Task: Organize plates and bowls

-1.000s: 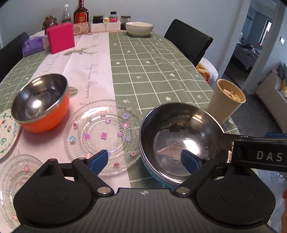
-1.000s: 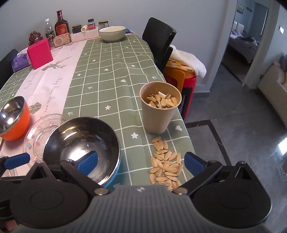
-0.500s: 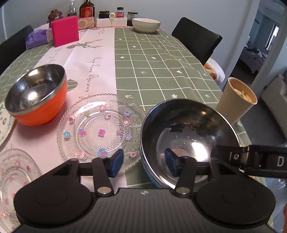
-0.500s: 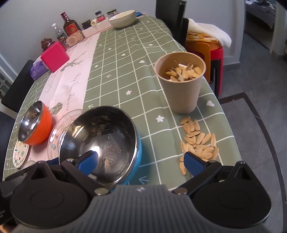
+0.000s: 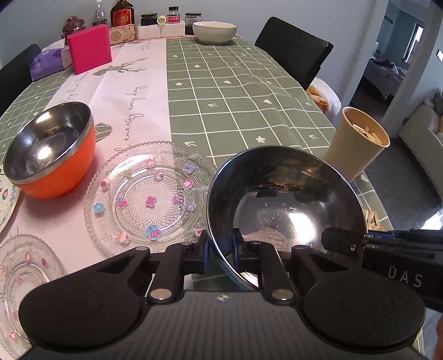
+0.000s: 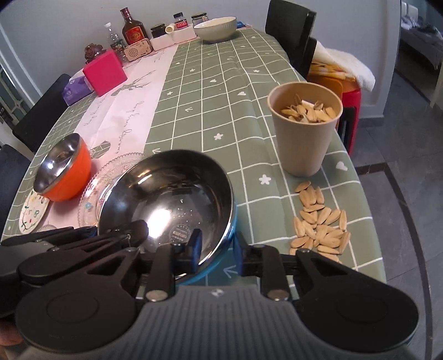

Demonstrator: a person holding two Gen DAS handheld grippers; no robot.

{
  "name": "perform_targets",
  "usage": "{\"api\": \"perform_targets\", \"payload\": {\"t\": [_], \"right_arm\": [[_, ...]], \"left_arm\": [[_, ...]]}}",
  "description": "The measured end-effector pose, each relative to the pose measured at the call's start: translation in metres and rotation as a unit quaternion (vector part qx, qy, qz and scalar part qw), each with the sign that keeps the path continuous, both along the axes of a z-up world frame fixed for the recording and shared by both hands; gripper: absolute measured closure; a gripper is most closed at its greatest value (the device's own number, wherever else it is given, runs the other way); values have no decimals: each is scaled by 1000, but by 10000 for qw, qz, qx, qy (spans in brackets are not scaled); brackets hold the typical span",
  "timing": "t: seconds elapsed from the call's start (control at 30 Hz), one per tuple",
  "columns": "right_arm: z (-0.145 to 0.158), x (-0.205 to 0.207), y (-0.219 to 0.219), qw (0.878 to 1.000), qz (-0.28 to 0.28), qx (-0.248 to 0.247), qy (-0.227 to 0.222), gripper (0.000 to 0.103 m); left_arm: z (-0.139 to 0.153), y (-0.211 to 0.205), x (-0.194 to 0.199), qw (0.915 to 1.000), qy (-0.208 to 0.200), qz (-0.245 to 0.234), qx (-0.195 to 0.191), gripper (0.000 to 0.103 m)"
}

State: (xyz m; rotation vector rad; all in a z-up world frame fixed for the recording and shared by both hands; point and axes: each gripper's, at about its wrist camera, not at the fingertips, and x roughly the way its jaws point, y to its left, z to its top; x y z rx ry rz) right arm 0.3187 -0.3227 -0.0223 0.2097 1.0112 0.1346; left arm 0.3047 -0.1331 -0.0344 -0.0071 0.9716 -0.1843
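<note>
Both grippers' jaws clamp the empty blue bowl (image 6: 166, 199); seeds fill the cup (image 6: 304, 133).

A long dining table (image 5: 249, 91) under a green checked tablecloth with a pink runner (image 5: 133, 83) stands by a pale grey wall (image 5: 304, 16). Black chairs (image 5: 293, 49) flank it. Dark glossy floor tiles (image 6: 401, 155) reflect daylight; a doorway (image 5: 393, 55) shows a bed.
</note>
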Motion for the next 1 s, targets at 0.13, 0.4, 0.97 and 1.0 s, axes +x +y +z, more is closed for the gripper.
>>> {"api": "perform_targets", "payload": {"t": [0.13,0.4,0.97,1.0], "right_arm": [[2,-1,-5,9997,-130,189,67,87],[30,-24,11,9989,146,377,-237,88],[76,-144,111,9854,964,1349,387,89],[77,-153,119,9833,1113,1387,384,89]], "left_arm": [[5,2,-7,9999,52,-105,108,85],[38,26,-35,9998,73,87,174,83],[95,139,-194,9924,-76,1103,532,86],[95,146,-205,9916,-104,1163,550,86]]}}
